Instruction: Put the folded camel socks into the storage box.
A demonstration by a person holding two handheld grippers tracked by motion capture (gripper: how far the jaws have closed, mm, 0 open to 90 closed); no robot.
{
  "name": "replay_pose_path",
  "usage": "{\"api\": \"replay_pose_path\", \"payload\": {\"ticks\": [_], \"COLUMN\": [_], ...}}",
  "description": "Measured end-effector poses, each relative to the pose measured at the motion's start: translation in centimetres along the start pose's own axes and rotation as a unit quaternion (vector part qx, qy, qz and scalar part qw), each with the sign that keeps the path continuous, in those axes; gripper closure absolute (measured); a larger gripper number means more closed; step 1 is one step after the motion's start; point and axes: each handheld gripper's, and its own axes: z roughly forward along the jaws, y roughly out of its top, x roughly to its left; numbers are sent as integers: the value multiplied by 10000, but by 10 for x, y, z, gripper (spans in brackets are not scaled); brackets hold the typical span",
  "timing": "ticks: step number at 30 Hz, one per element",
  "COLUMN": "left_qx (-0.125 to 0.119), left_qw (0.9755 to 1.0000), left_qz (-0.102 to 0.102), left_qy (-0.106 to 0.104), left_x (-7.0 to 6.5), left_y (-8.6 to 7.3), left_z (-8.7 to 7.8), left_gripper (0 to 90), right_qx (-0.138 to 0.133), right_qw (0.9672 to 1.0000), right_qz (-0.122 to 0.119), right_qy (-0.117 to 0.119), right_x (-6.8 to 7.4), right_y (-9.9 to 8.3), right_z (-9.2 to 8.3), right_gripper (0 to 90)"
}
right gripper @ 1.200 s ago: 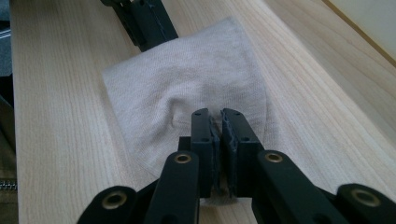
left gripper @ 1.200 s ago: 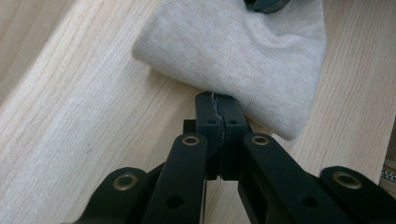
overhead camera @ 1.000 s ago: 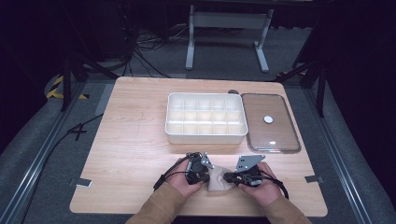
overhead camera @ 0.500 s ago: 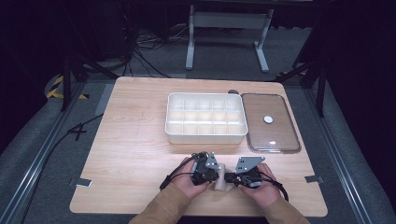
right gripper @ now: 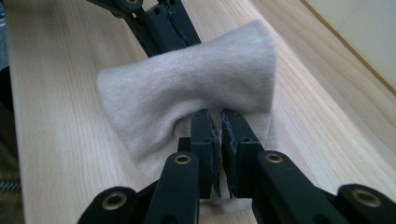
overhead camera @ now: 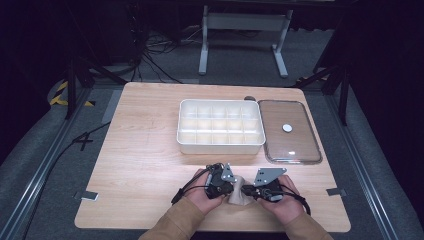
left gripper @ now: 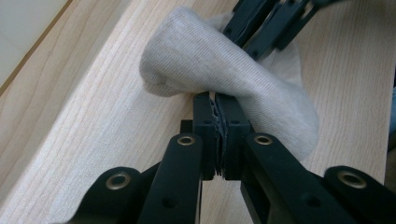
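Since a second ago my left gripper (overhead camera: 231, 184) has moved a little toward my right gripper (overhead camera: 252, 190), and the soft beige knitted cloth (overhead camera: 239, 192) between them is now bunched up. My left jaws are clenched on one edge of the cloth, my right jaws on the opposite edge. It sits at the near edge of the light wooden table (overhead camera: 145, 160), well apart from the white compartment tray (overhead camera: 220, 129).

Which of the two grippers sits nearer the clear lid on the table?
The right gripper. It pinches the beige cloth from the side where the clear lid lies; the left gripper grips the cloth's far side.
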Motion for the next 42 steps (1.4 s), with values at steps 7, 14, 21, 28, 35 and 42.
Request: {"api": "replay_pose_path", "payload": {"ticks": [7,14,21,28,35,42], "left_qx": [-5,-309,-319,-307,-279,-252], "left_qw": [10000,9989,9982,9975,9981,9987], "left_qz": [-51,227,428,590,511,416], "left_qy": [-49,-278,-259,-234,-207,-173], "left_x": [-2,-5,-9,-6,-6,-6], "left_y": [0,0,5,4,3,3], "left_z": [-2,-5,0,-2,-3,-2], "left_gripper": [873,842,812,703,642,616], "right_qx": [263,259,223,-71,-141,53], "right_qw": [9995,9993,9993,9990,9986,9996], "right_qz": [-57,-100,3,-237,-169,-167], "right_qy": [194,250,293,368,478,225], "right_x": [-1,3,3,4,1,-4], "right_y": [-1,-3,-3,-3,-5,3], "right_z": [-4,6,7,12,12,-19], "right_gripper": [875,896,896,894,867,846]}}
